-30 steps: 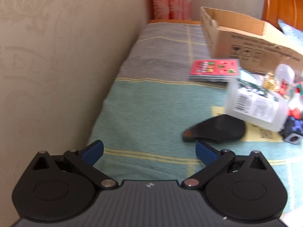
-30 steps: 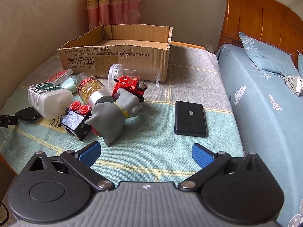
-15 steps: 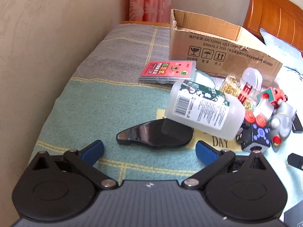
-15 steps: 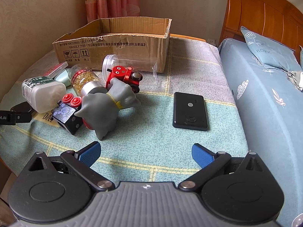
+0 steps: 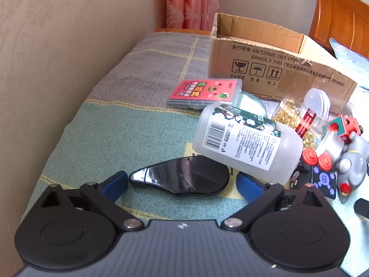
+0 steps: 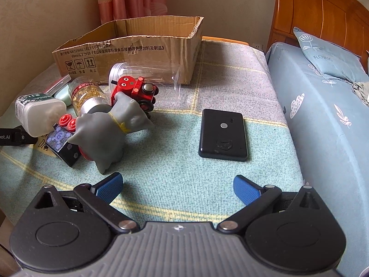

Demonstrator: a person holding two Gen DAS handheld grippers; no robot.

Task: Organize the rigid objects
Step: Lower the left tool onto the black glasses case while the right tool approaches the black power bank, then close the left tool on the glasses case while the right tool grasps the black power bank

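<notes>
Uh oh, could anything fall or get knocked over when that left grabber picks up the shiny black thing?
Maybe. The white bottle lies on its side, overlapping the shiny black thing, so lifting it could roll the bottle. The left grabber has been closing around that slippery piece, whose thin end may slip from the pads.

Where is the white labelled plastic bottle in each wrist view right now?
Left wrist: white bottle lies on its side right of centre, just beyond the right jaw, over the black curved piece.
Right wrist: same bottle at the far left edge, cap end toward the camera.
Shared landmark: cardboard box behind it.
</notes>
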